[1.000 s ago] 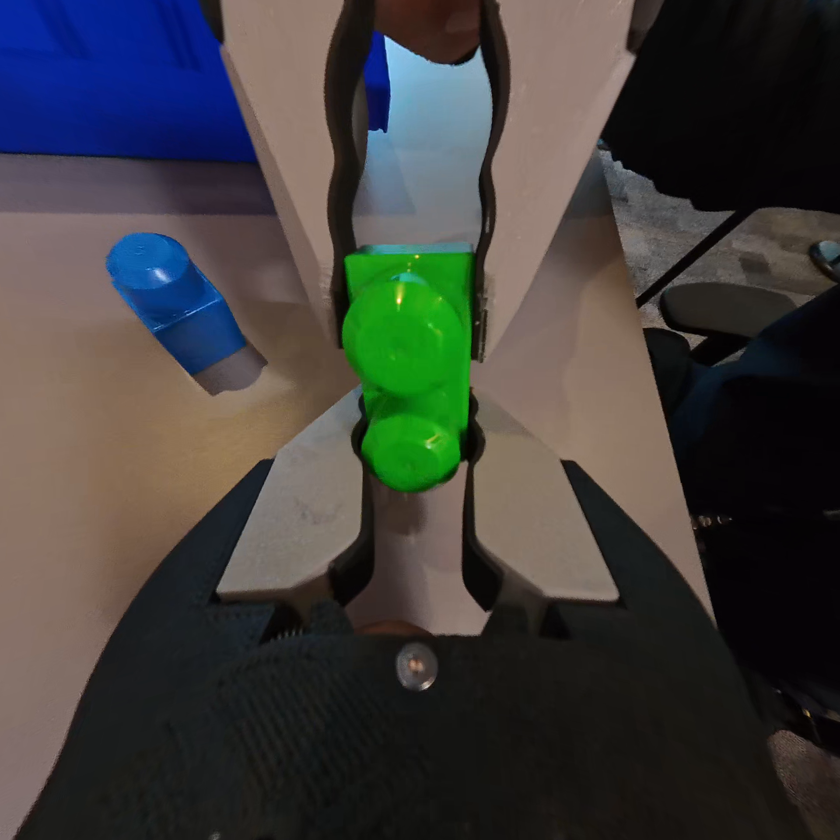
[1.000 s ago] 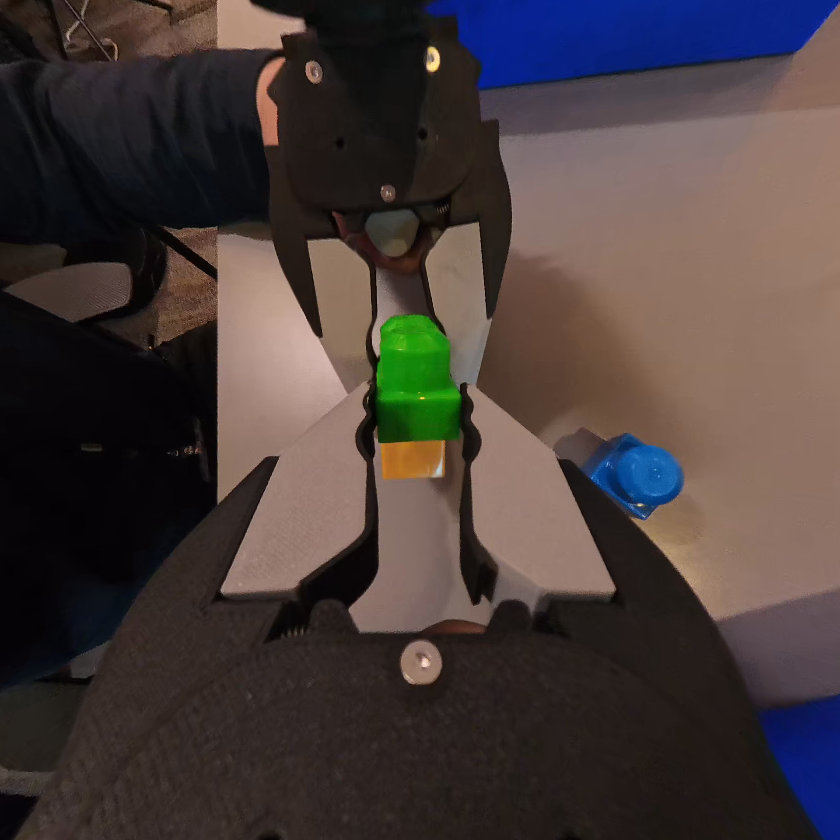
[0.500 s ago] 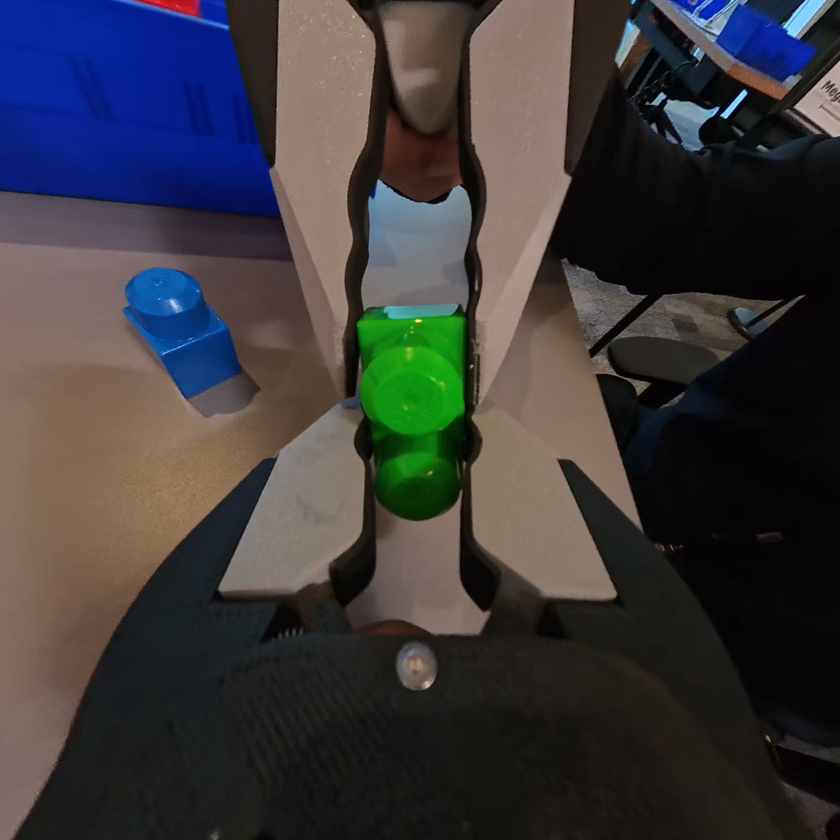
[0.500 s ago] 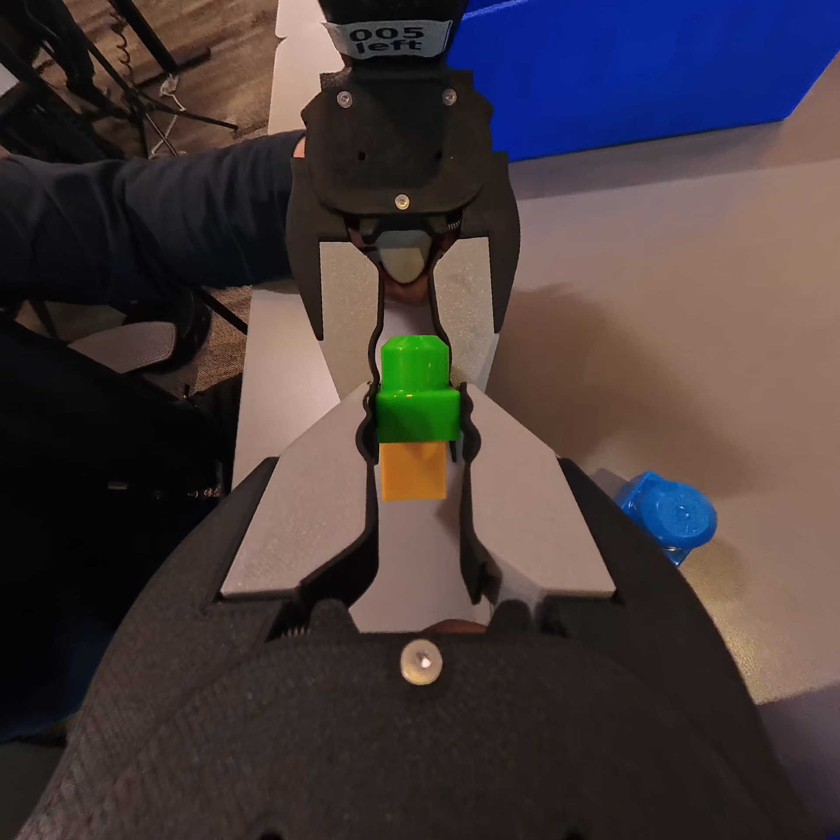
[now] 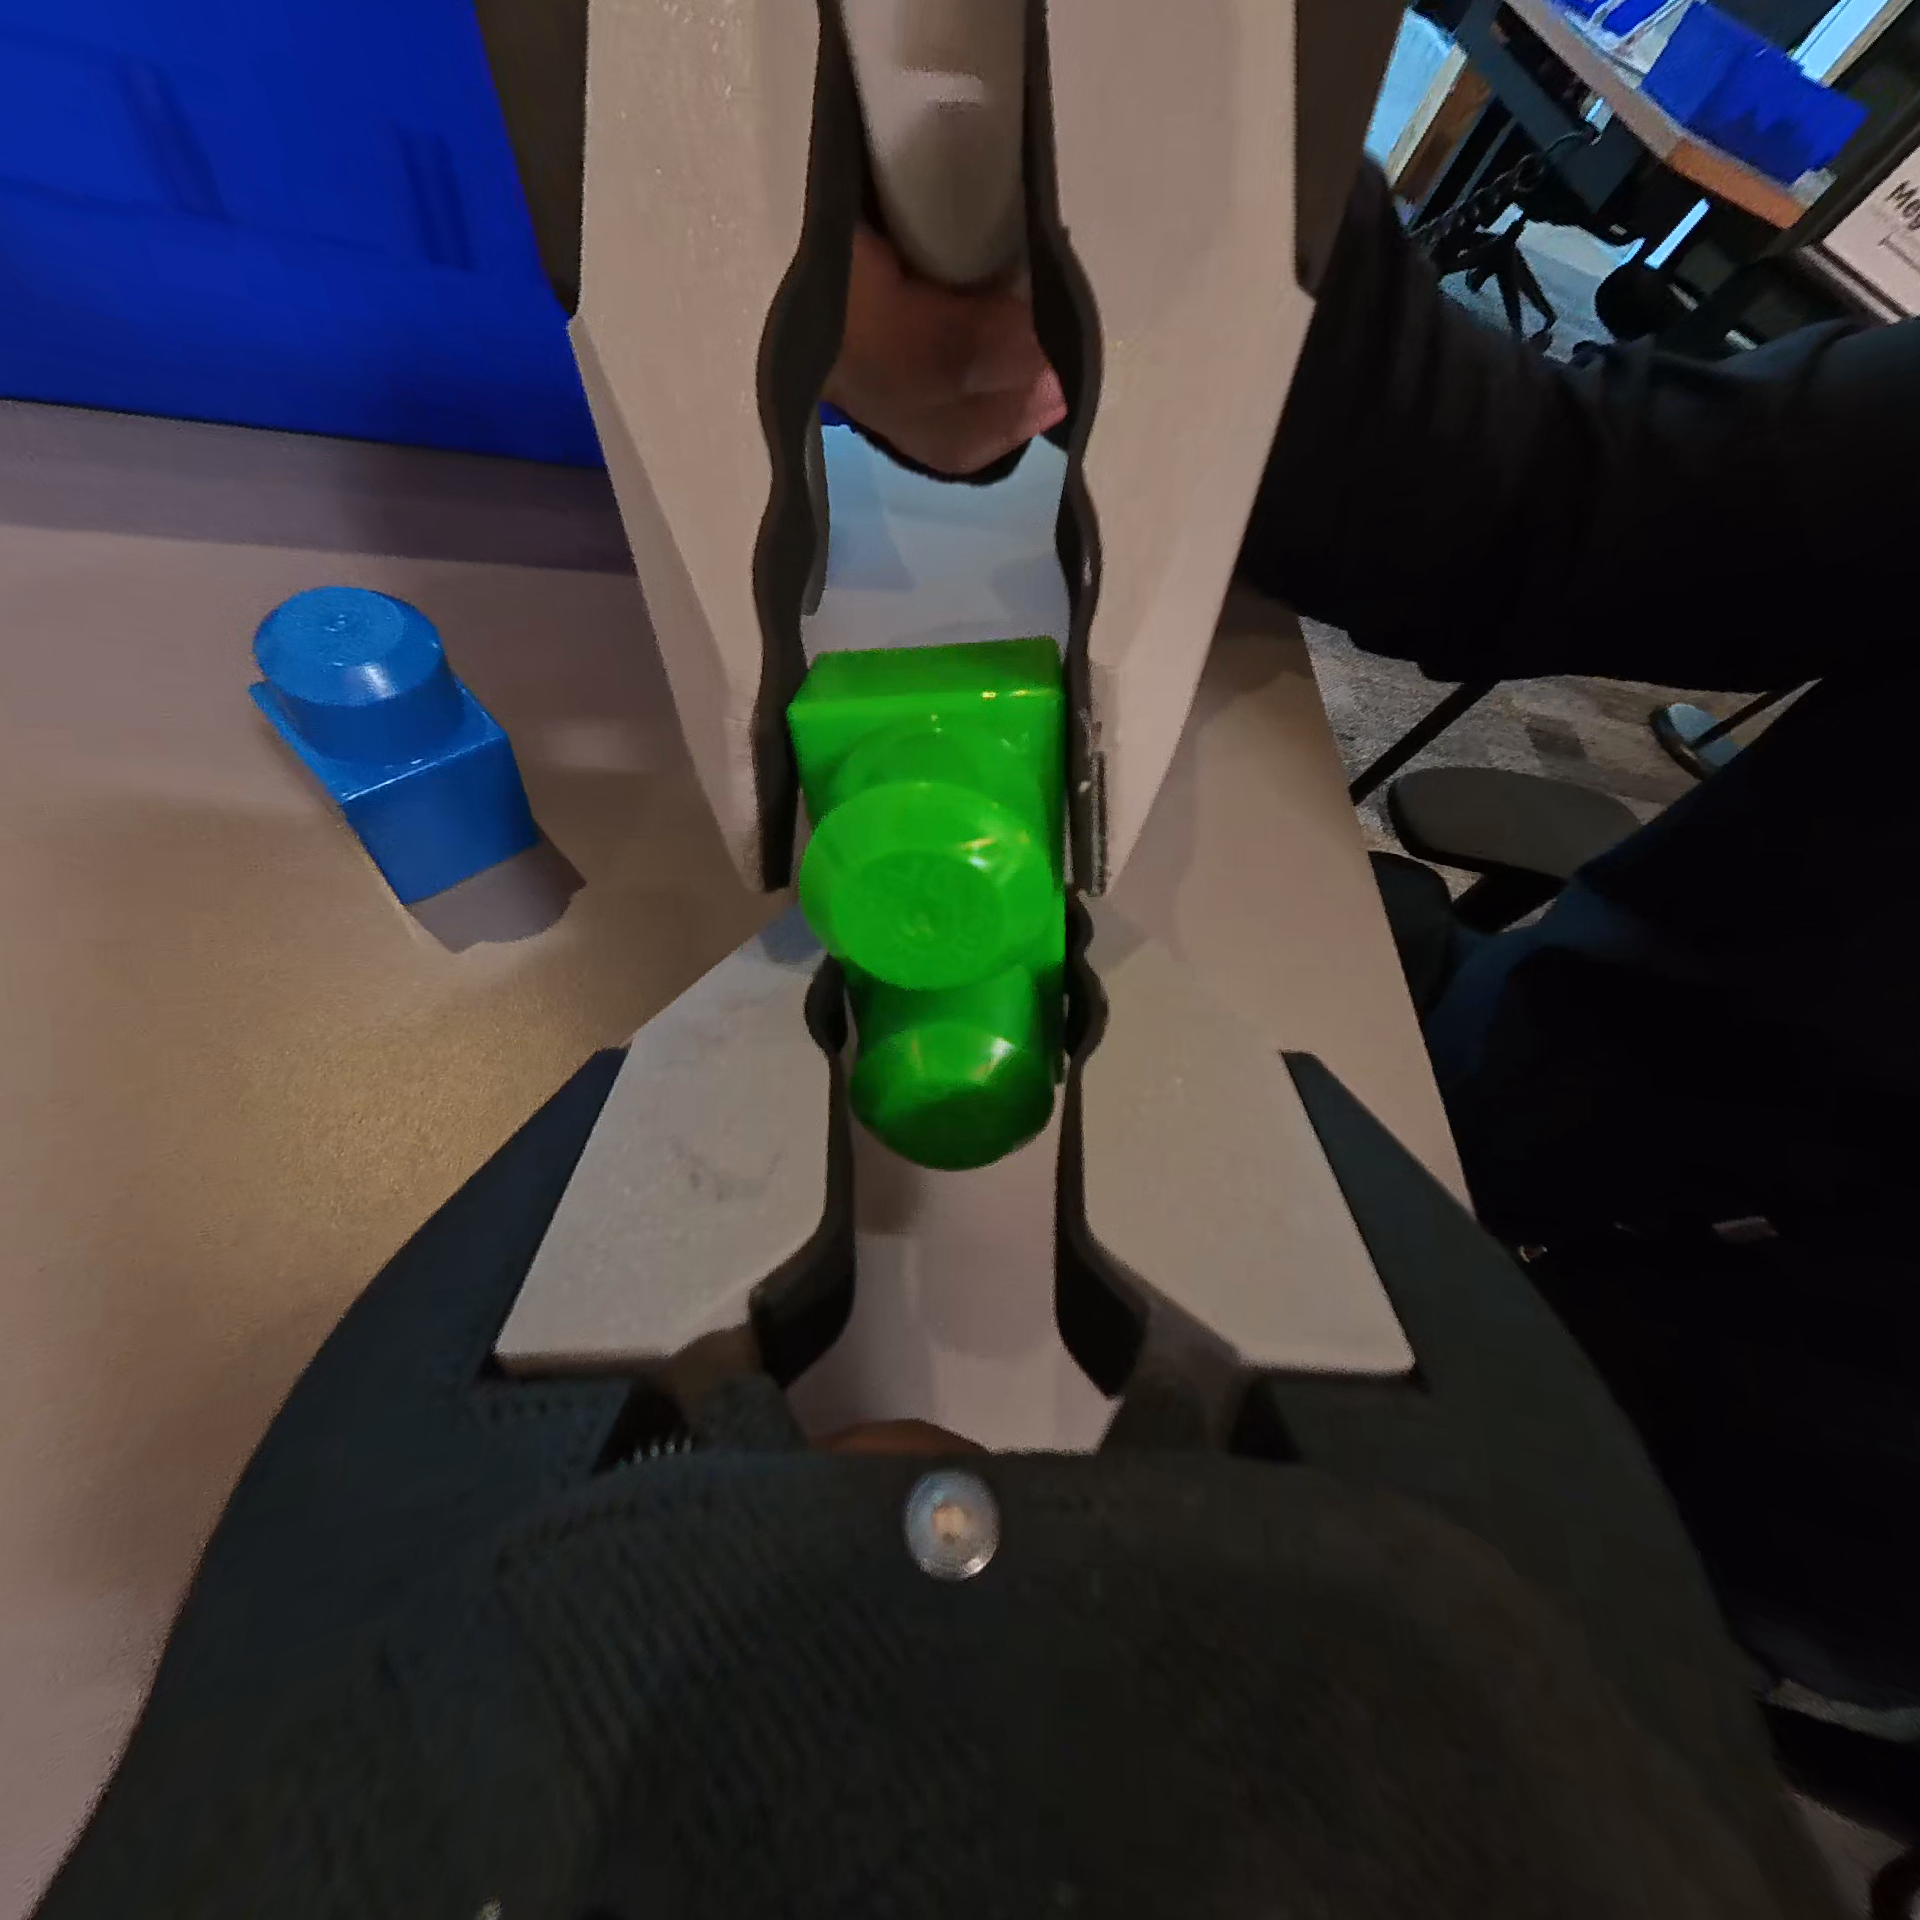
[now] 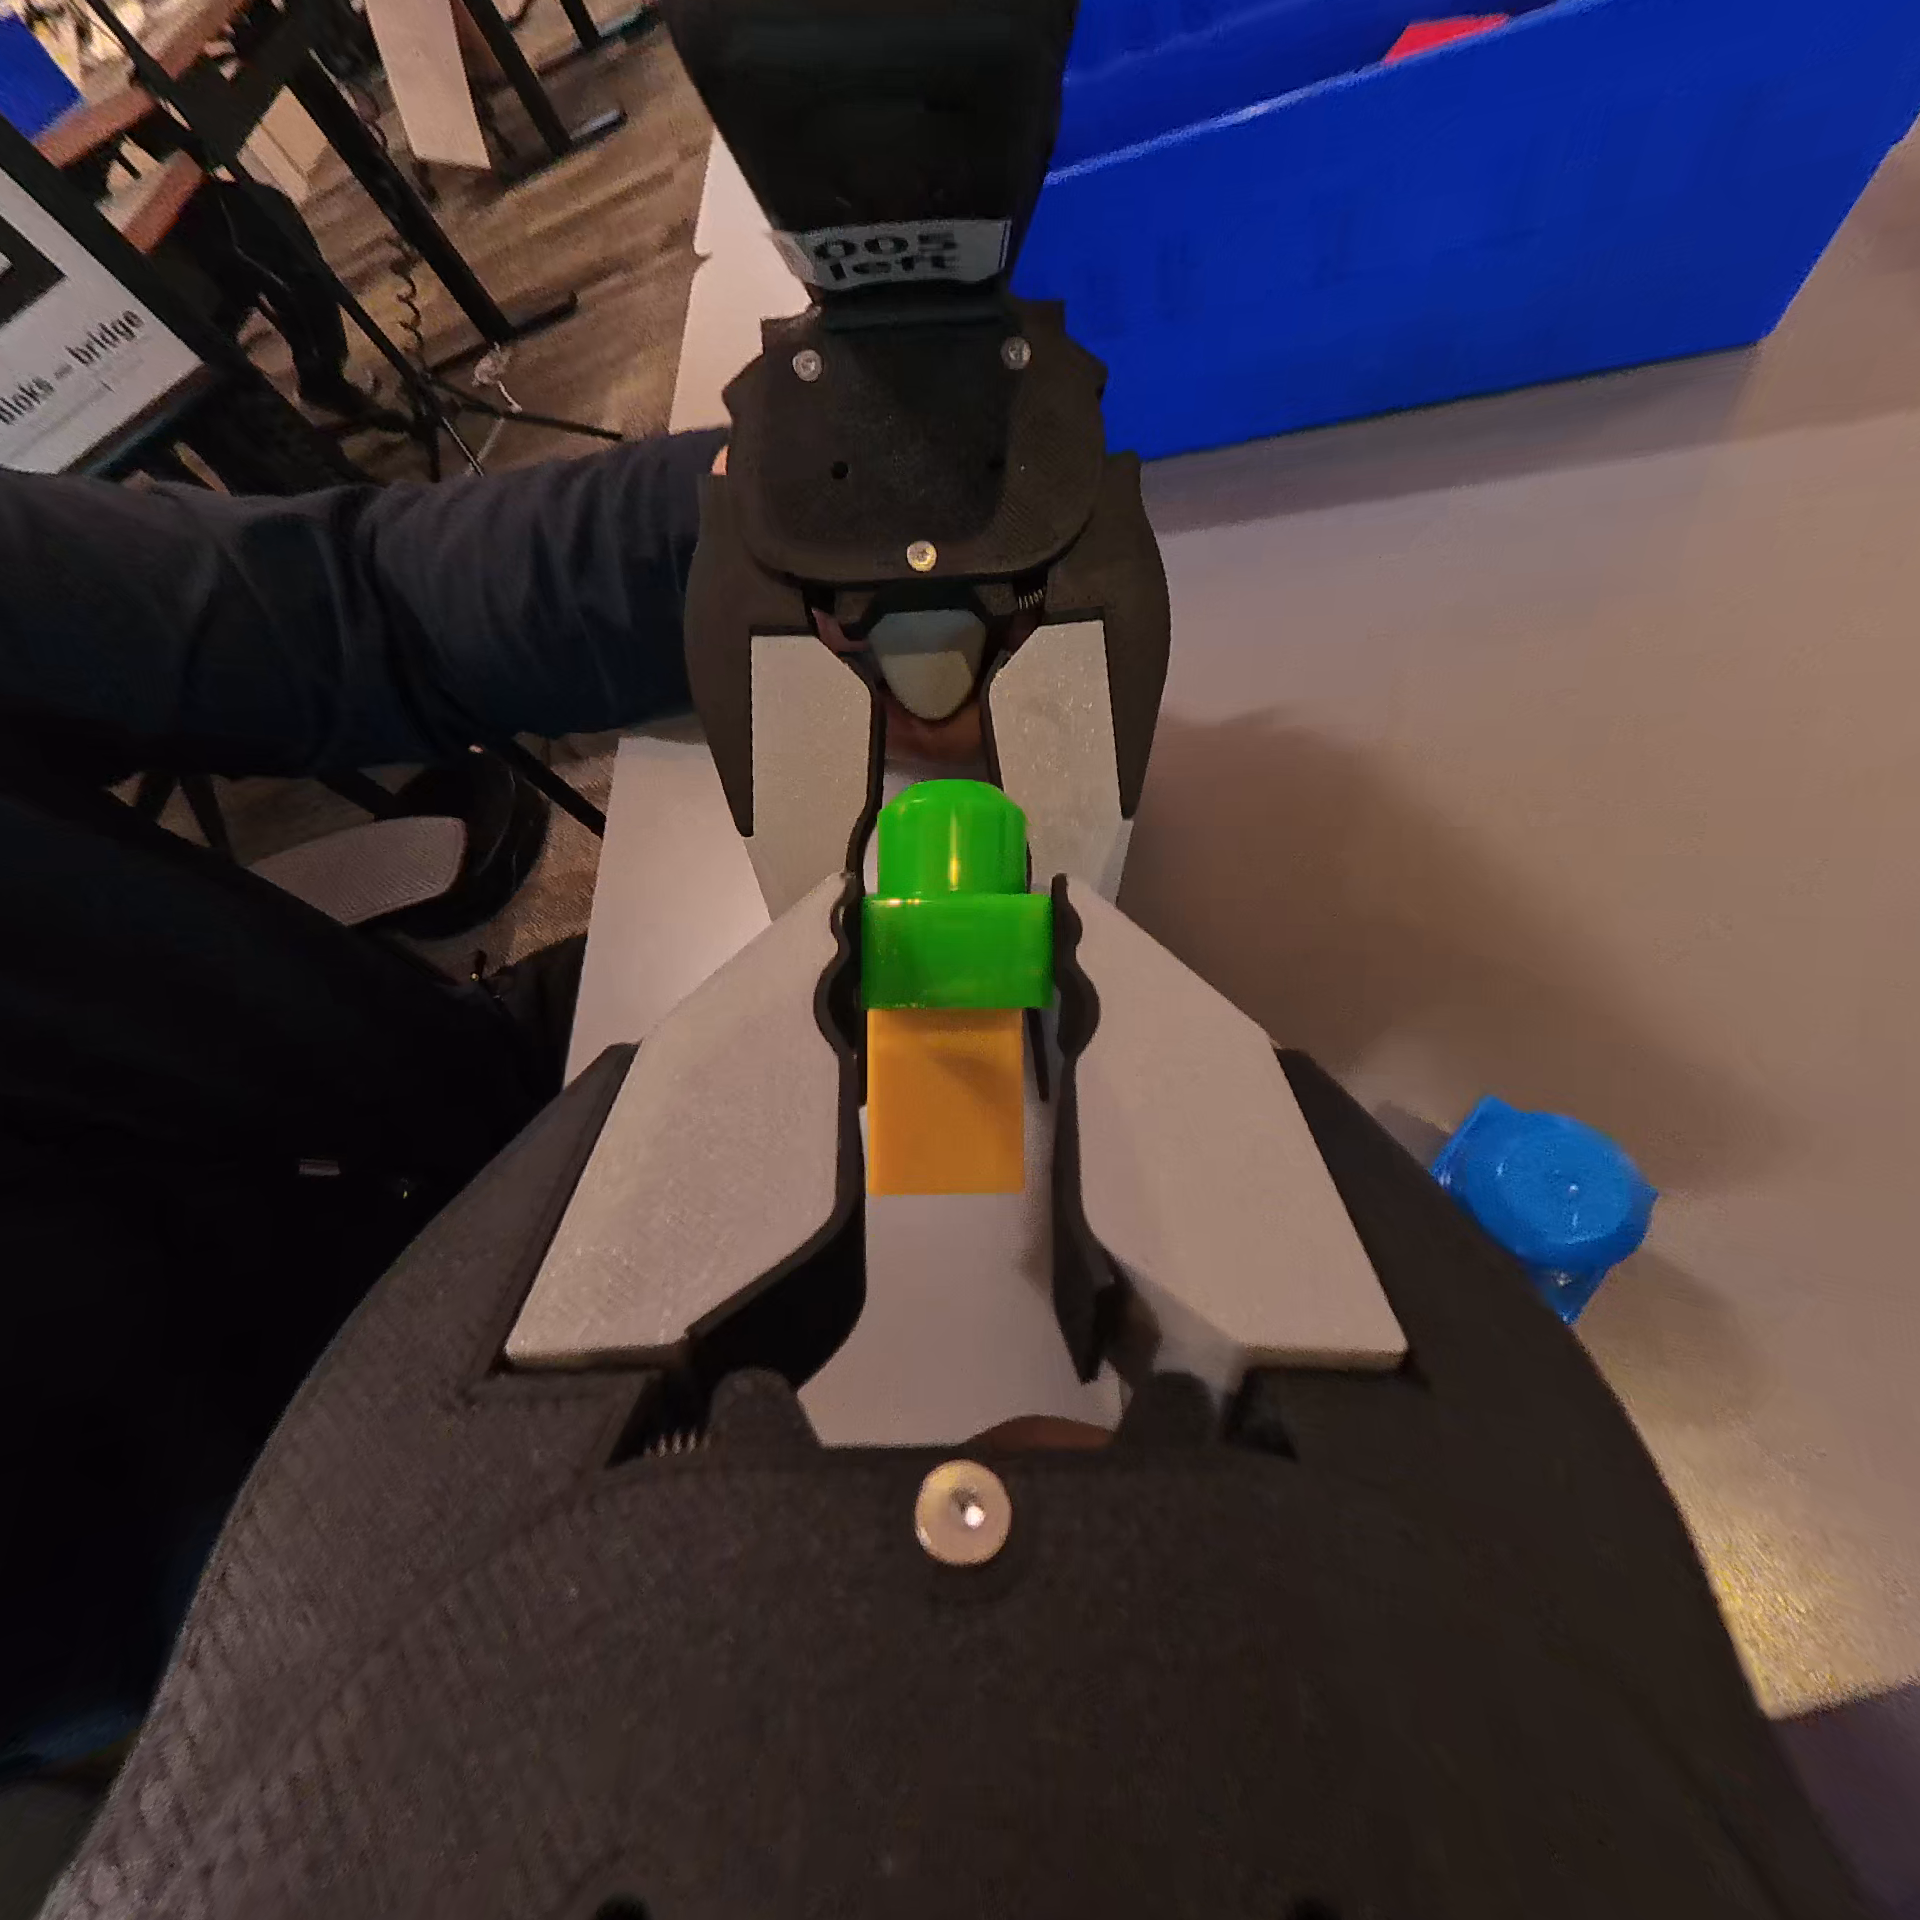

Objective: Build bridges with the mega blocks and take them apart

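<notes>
left gripper point(image 5: 940, 997) and right gripper point(image 6: 951, 966) face each other tip to tip over the table point(image 5: 208, 1143), both clamped on one green block point(image 5: 930, 831). left gripper: pads sit flush on both flanks of the block at its near stud end, no daylight either side. right gripper: pads pressed on the green block's square base, seen from the right wrist view as a green band point(image 6: 954, 954) between the fingertips. a yellow block point(image 6: 943, 1107) is plugged onto the green block's underside and runs back toward the right gripper's body, between its fingers; whether the pads touch the yellow one, cannot tell.

landmark = green block. everything else relative to it, big to small:

- table: tan top, below the green block. block is held clear of it, not resting.
- blue bin point(image 6: 1455, 229): behind the green block, at the far edge of the table, well apart.
- person's dark sleeve point(image 6: 343, 613): reaches in from the side to the left gripper's handle, off the table edge from the green block.
- blue block point(image 5: 390, 743): single-stud, lying tilted on the table, near the green block on the bin side, not touching it or either gripper. in the right wrist view it shows stud-first point(image 6: 1543, 1195).

green block's two studs point toward the left gripper's camera.
</notes>
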